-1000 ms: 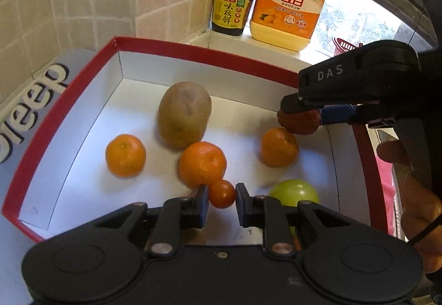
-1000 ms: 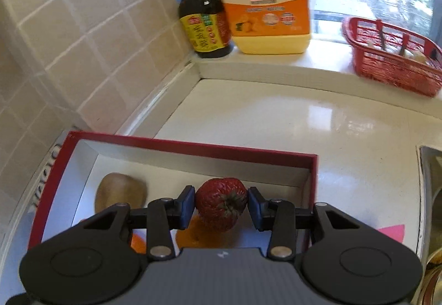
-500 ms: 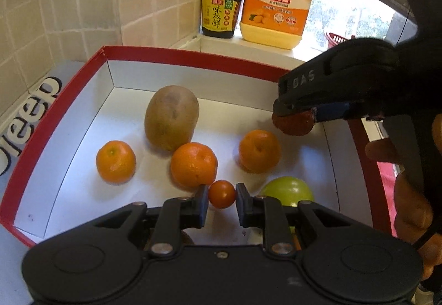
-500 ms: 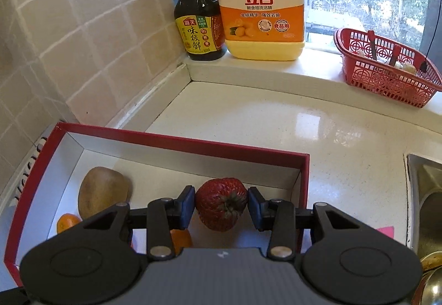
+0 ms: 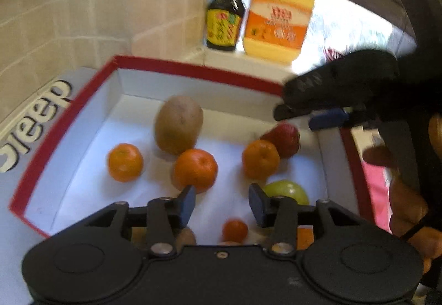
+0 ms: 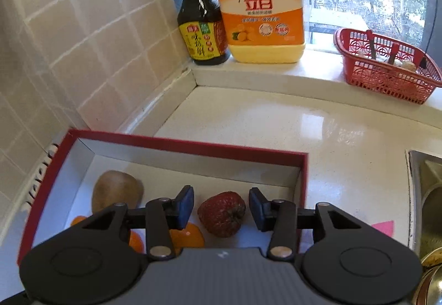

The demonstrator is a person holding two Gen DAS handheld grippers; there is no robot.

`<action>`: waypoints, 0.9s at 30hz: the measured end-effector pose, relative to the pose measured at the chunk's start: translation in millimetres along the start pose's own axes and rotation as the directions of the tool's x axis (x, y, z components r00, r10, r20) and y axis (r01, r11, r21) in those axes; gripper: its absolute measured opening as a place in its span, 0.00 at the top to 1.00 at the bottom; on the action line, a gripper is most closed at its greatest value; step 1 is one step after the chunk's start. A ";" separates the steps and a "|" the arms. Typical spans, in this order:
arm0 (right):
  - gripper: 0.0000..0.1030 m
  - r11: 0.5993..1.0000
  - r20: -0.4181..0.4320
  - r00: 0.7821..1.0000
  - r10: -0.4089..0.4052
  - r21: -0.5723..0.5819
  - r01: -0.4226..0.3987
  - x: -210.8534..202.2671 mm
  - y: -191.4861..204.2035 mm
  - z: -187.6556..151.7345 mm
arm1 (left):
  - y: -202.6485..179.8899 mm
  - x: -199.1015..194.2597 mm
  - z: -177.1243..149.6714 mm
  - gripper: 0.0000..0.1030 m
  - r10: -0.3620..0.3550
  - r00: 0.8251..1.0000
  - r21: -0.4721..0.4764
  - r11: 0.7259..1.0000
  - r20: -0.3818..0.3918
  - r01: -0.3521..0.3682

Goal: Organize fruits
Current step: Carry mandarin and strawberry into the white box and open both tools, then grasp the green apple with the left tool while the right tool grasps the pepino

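Fruits sit in the red-rimmed box [image 5: 176, 67]; we read this as both drops just made, judging from how things lie. Strawberry [image 6: 222, 213] lies between the right gripper [image 6: 221, 207] fingers but touching neither, jaws spread, so it rests on the box floor in the far right corner. Cherry tomato [image 5: 234, 230] sits just below and behind the left gripper [image 5: 222, 201], whose jaws are also spread and pinch nothing.

Counts from the left wrist view: three tangerines, one far left [image 5: 125, 162], one at the left fingertip [image 5: 196, 169], one ahead right [image 5: 261, 158] touching the strawberry. One kiwi [image 5: 178, 124] straight ahead, one green apple [image 5: 290, 190] beside the right finger. More fruit bits under the gripper body; we cannot tell what.

Outside the box: soy sauce bottle [image 6: 200, 26], detergent jug [image 6: 261, 9] and red basket [image 6: 386, 70] on the sill beyond.
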State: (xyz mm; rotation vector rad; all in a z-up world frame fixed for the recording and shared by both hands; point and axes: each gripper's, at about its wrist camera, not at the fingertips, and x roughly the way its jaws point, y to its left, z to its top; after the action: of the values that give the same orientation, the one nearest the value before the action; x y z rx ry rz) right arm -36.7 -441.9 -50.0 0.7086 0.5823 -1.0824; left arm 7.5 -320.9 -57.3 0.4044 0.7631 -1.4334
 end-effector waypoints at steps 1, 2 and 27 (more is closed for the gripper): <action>0.55 1.000 0.004 1.000 0.010 0.005 -0.010 -4.9 -1.8 1.1 | 4.2 -8.2 1.5 0.49 0.006 1.000 -0.020 1.000 0.015 -0.006; 0.55 1.000 0.011 1.000 0.019 0.011 -0.019 -11.0 -4.0 1.8 | 10.9 -18.6 3.1 0.49 0.014 0.999 -0.045 0.999 0.033 -0.013; 0.48 0.894 -0.016 0.928 0.371 -0.264 -0.362 -163.1 84.7 -85.1 | 93.9 -237.3 -85.5 0.43 0.280 0.949 -0.428 0.883 0.144 -0.195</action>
State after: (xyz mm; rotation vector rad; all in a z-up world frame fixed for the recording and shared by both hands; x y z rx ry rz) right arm -24.4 -257.8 33.3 0.5373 0.5242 -0.6478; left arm 88.7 -78.3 26.3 0.0226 0.7932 -1.0285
